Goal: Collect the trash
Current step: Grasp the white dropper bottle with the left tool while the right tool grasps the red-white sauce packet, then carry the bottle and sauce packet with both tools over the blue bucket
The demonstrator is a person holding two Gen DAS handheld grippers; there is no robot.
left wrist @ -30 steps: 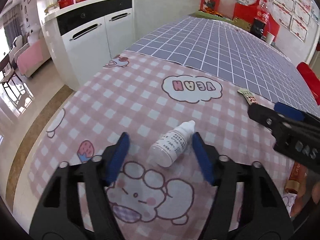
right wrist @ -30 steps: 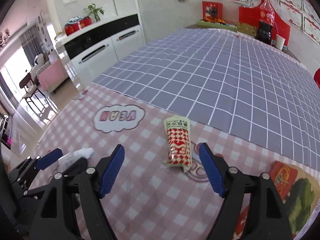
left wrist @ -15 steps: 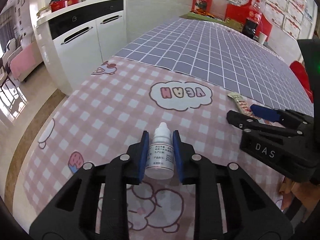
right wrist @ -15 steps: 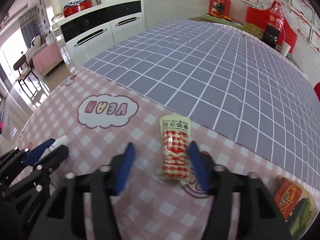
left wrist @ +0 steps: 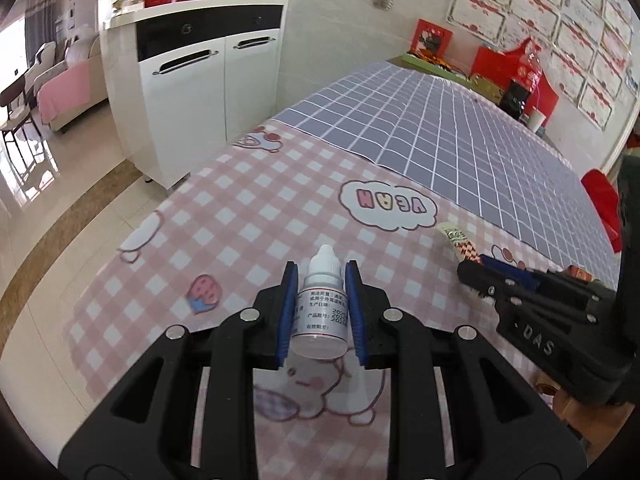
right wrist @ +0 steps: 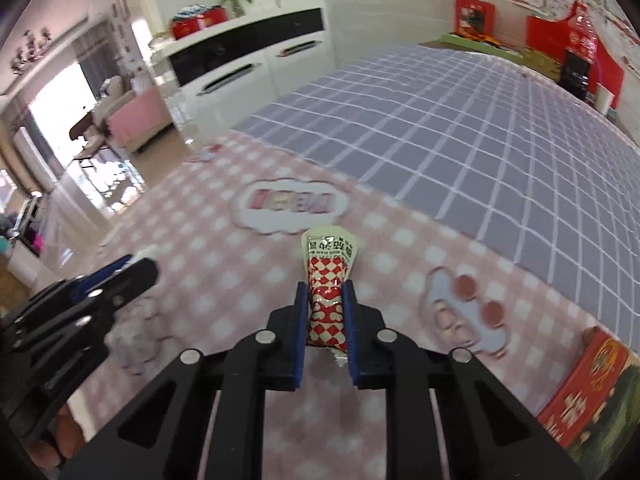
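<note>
left gripper (left wrist: 321, 312) pinches a dropper bottle (left wrist: 321, 308); right gripper (right wrist: 325, 322), just closing, pinches a sachet (right wrist: 329, 288).

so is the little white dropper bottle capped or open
Capped. The white dropper bottle has its white cap screwed over the tip, which points away from the camera, and it sits clamped between the blue fingers of the left gripper.

white dropper bottle (left wrist: 322, 312), red-and-white checked sachet (right wrist: 328, 304), pink gingham tablecloth (left wrist: 248, 200), grey grid cloth (left wrist: 460, 136)

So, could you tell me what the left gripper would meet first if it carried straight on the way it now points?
Probably the pink checked tablecloth: the left gripper, shut on the dropper bottle, points down at bare cloth short of the cloud print.
</note>
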